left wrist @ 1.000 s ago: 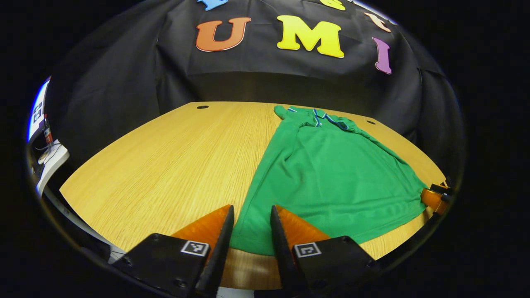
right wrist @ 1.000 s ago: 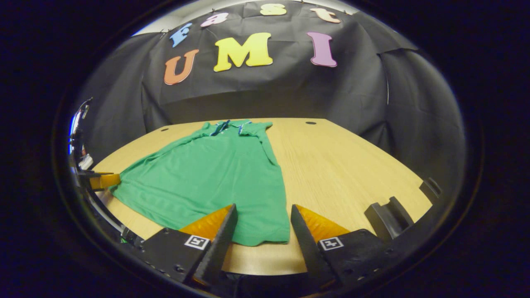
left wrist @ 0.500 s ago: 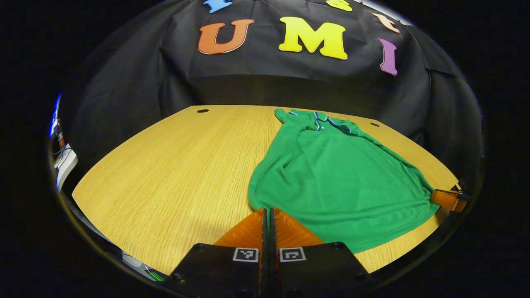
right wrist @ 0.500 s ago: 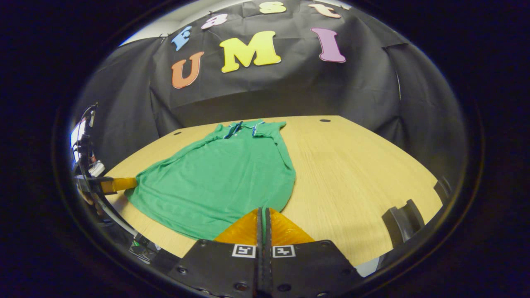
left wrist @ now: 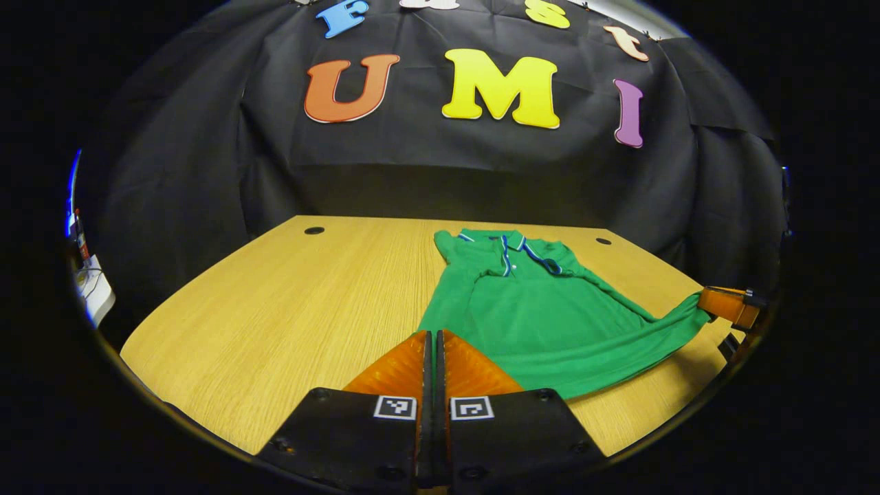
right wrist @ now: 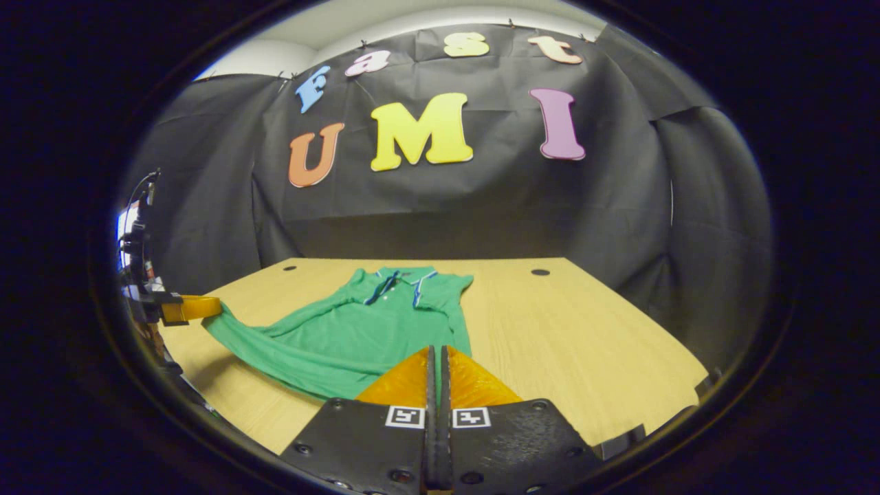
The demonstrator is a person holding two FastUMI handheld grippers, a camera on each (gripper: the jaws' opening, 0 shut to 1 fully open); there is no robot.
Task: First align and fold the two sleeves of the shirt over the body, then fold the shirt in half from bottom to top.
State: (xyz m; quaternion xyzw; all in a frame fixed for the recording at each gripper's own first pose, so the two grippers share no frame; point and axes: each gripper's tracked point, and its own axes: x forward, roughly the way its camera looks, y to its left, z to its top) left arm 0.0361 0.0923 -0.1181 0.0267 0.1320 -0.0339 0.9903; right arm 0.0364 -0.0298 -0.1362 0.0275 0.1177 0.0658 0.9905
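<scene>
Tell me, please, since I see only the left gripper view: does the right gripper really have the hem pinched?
Observer: Yes. In the right gripper view, the right gripper has its fingers closed together on the near edge of the shirt, with green fabric showing between them.
Operator: Thank you. Is the corner I am holding off the table?
Observer: It is. In that view the left gripper holds its corner raised, and the cloth sags from it down to the table, with a shadow on the wood beneath.
</scene>
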